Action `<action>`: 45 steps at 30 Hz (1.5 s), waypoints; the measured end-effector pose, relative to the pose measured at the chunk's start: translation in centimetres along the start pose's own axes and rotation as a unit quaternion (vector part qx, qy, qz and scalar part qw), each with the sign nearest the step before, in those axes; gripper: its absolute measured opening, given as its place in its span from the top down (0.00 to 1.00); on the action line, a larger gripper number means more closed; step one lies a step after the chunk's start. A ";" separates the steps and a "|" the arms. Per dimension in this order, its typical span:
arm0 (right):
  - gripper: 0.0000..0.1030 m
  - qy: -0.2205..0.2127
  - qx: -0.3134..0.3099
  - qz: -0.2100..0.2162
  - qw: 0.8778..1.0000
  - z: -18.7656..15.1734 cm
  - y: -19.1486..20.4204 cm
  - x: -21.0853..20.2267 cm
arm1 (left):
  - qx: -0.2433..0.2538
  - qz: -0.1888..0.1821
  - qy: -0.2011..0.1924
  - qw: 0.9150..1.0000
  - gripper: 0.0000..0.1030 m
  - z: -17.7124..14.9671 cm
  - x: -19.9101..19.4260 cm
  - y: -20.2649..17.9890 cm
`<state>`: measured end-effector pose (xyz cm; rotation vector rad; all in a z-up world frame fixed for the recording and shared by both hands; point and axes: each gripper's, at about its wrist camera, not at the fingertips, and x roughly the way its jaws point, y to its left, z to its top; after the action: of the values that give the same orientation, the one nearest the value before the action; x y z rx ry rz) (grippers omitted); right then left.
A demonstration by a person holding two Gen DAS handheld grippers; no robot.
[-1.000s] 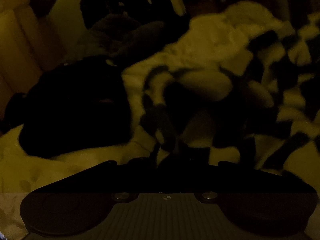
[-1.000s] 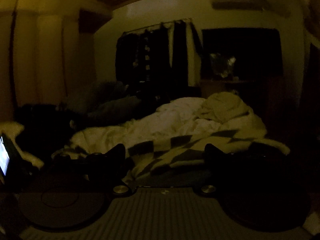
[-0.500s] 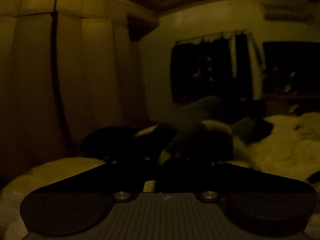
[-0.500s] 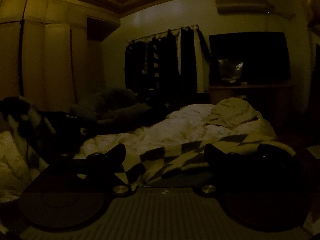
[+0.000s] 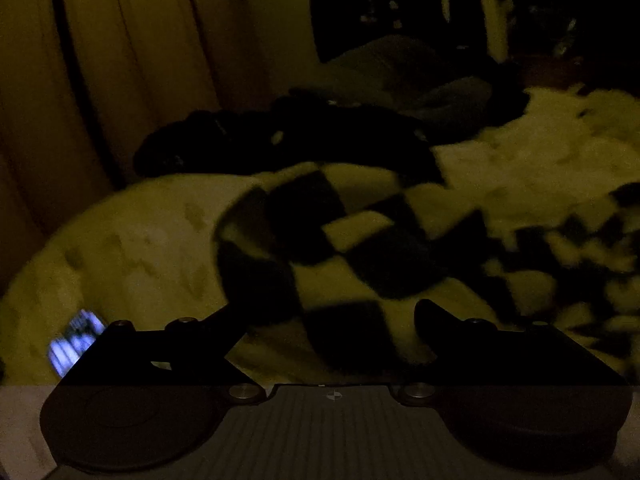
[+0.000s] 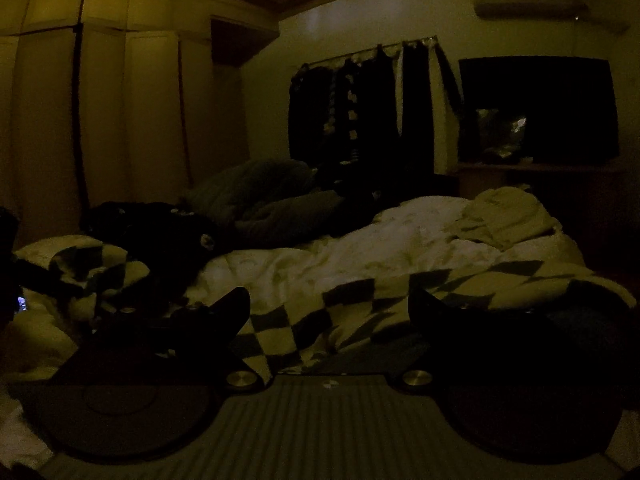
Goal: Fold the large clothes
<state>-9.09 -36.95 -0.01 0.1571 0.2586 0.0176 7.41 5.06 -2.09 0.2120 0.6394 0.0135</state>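
Observation:
The room is very dark. A black-and-pale checkered cloth (image 5: 360, 248) lies crumpled on the bed in the left wrist view. It runs down between the spread fingers of my left gripper (image 5: 328, 312), which is open just above it. In the right wrist view the same checkered cloth (image 6: 360, 300) spreads across the bed and passes between the fingers of my right gripper (image 6: 328, 300), which is open. A bunched part of the cloth (image 6: 92, 268) lies at the far left. Whether either gripper touches the cloth is too dark to tell.
A pale duvet (image 6: 320, 256) covers the bed, with a crumpled pale cloth (image 6: 508, 216) at the far right. Dark clothes (image 5: 280, 140) and dark pillows (image 6: 272, 200) lie at the bed's far side. A lit phone screen (image 5: 76, 344) lies at left. Wardrobe doors (image 6: 120, 120) stand left; hanging clothes (image 6: 360, 108) behind.
My left gripper has swung up toward the wall and back down onto the bed, and its fingers have opened from near shut. The right gripper stays open and has shifted a little to the left.

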 end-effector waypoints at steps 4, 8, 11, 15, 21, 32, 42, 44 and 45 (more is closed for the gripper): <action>0.14 0.015 0.010 0.019 1.000 0.2 -0.1 0.0 | -0.028 -0.107 0.011 0.994 0.00 -0.7 -3.7 0.4; 0.14 0.054 0.016 0.036 0.998 0.8 0.1 -0.3 | -0.041 -0.213 0.061 0.974 0.00 -2.8 -5.0 -1.2; 0.15 0.095 0.036 0.036 0.994 1.5 -0.2 -1.2 | -0.061 -0.262 0.099 0.958 0.00 -4.9 -4.9 -2.6; 0.17 0.154 0.051 0.013 0.987 1.3 -1.1 -3.0 | -0.087 -0.280 0.129 0.947 0.00 -6.5 -3.8 -3.7; 0.18 0.263 0.090 -0.052 0.959 -2.1 -3.5 -2.0 | -0.080 -0.315 0.123 0.938 0.00 -6.9 -4.2 -5.3; 0.84 0.252 0.141 -0.012 0.957 -4.5 -3.4 -1.0 | -0.065 -0.291 0.094 0.950 0.51 -7.7 -4.6 -7.8; 0.95 0.076 0.277 0.179 0.941 2.9 -3.8 -7.6 | -0.120 -0.282 -0.057 0.950 0.60 -2.8 -14.3 1.8; 0.98 0.039 0.296 0.225 0.927 5.2 -4.0 -9.6 | -0.112 -0.276 -0.086 0.951 0.61 -2.3 -17.2 4.0; 0.98 0.019 0.306 0.256 0.917 6.5 -4.4 -11.2 | -0.106 -0.274 -0.092 0.951 0.60 -2.3 -18.4 4.8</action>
<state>-18.29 -42.66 8.33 0.8485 0.2491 0.4649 -8.42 8.73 7.95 -0.1771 0.4885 -0.4665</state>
